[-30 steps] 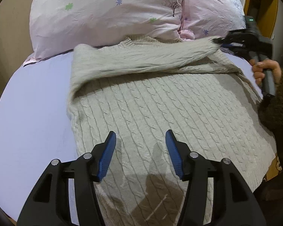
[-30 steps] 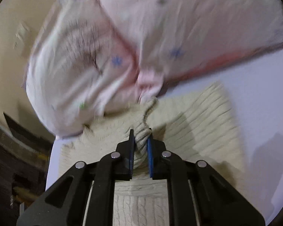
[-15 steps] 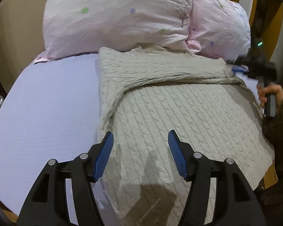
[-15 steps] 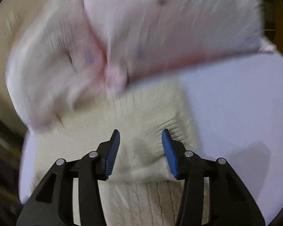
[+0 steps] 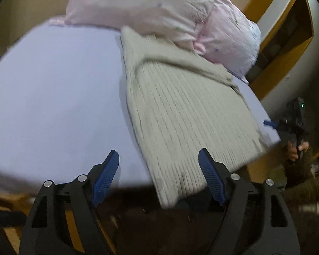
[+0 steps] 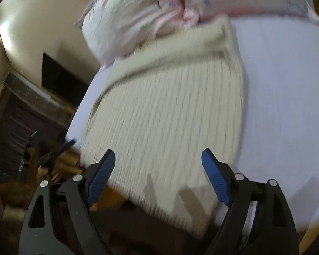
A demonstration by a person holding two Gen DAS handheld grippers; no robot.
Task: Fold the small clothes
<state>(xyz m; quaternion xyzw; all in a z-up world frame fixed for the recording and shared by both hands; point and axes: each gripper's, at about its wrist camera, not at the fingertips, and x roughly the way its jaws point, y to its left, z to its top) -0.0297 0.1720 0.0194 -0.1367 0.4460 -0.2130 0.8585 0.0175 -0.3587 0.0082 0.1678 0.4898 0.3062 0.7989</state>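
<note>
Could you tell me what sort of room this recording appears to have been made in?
Most likely a bedroom at home. A bed with a pale lilac sheet carries two pink pillows at its head, and a beige cable-knit sweater lies spread on it for folding. Both grippers hang open near the bed's edge.

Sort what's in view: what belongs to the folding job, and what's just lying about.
Belongs to the job:
- knit sweater, spread flat, sleeve folded across its top
- left tongs, open
- right tongs, open
- bed sheet, the folding surface

Just lying about:
- pink pillows at the head of the bed
</note>
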